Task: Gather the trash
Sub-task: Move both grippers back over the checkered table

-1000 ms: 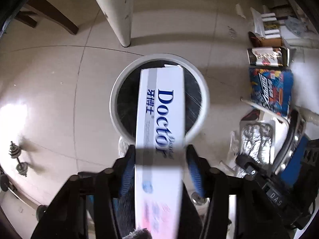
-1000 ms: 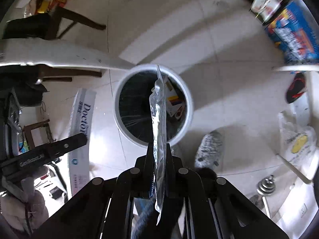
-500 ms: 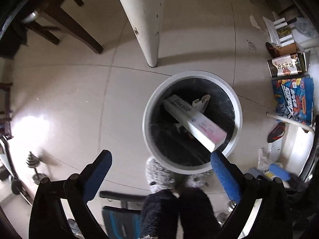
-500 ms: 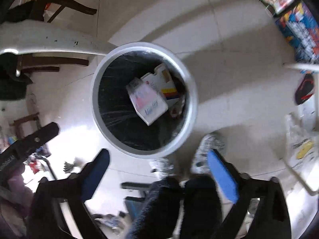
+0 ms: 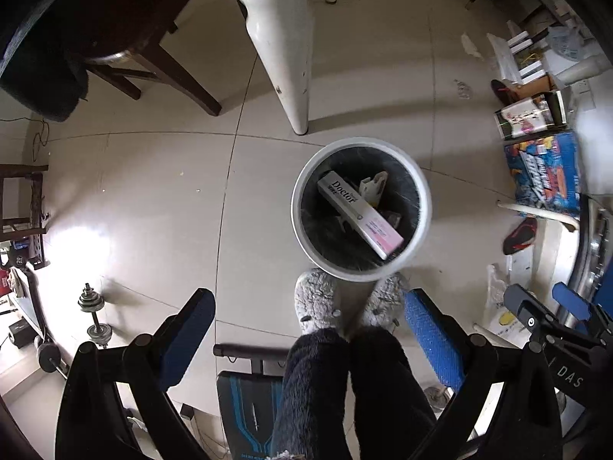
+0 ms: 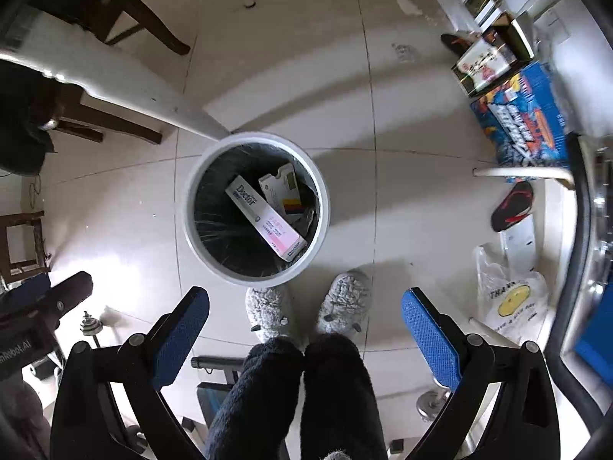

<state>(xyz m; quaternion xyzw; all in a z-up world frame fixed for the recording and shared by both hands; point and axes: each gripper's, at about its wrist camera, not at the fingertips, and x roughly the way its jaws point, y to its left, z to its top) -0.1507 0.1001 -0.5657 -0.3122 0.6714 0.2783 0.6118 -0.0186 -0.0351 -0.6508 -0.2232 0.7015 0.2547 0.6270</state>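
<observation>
Both your left gripper (image 5: 308,329) and right gripper (image 6: 305,326) now gape empty above the bin (image 5: 421,191); the toothpaste box (image 5: 358,212) you held lies inside it, so that drop is complete.

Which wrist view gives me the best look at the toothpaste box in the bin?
The right wrist view: the toothpaste box lies nearer the centre, lettering and pink end clear. The left wrist view shows the same box in the bin, equally whole, further off-centre.
</observation>
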